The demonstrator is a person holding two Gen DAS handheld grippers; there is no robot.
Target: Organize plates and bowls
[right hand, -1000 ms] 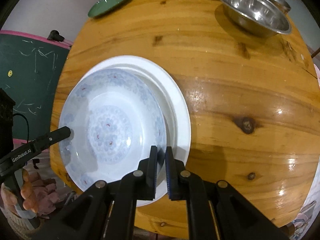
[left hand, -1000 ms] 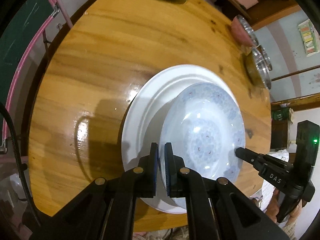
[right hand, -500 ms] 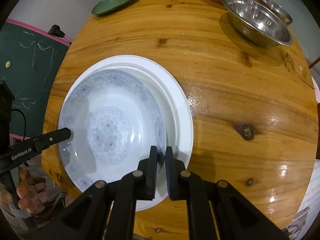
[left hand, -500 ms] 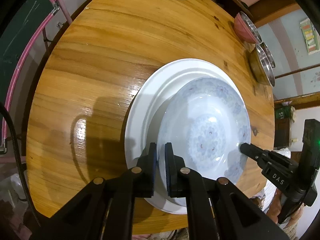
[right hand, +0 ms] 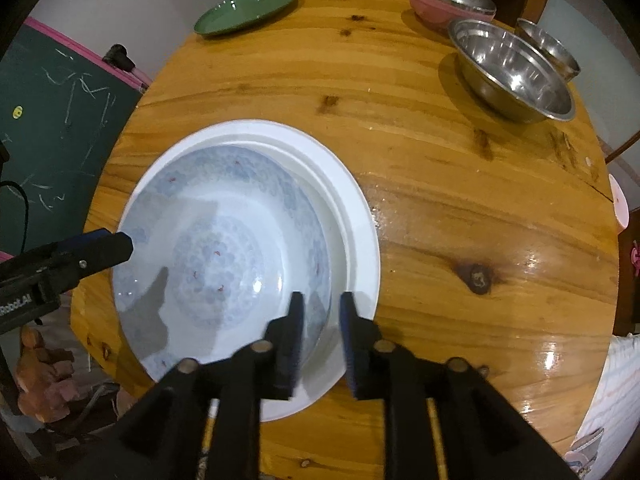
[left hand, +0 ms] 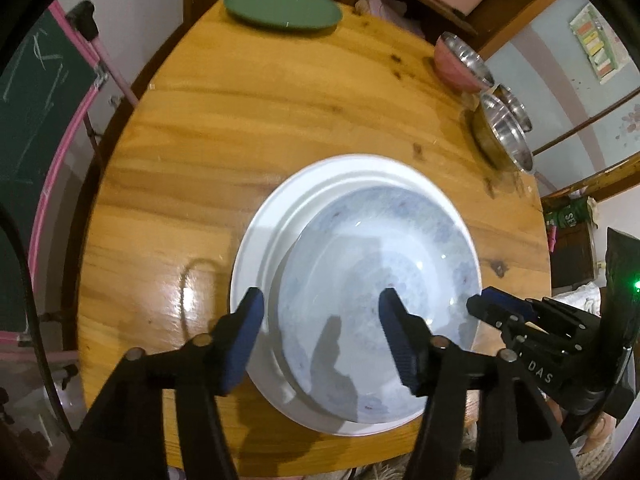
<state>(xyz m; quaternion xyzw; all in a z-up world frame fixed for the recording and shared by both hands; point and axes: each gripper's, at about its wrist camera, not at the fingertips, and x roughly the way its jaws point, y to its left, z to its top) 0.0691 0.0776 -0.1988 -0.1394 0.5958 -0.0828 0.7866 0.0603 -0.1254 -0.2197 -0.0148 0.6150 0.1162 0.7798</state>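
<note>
With both the left gripper and right gripper spread open, the blue-patterned porcelain bowl sits off-centre in the white plate near the tabletop edge; withdrawing fingers could nudge it off.

Glossy varnished wood table; glazed, shiny patterned bowl on smooth white plate; polished metal bowls, far right.

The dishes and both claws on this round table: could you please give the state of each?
Patterned bowl: upright, resting in the white plate, released.
White plate: flat on the table.
Green plate: flat, empty.
Large steel bowl: upright, empty.
Left claw: open.
Right claw: open.
</note>
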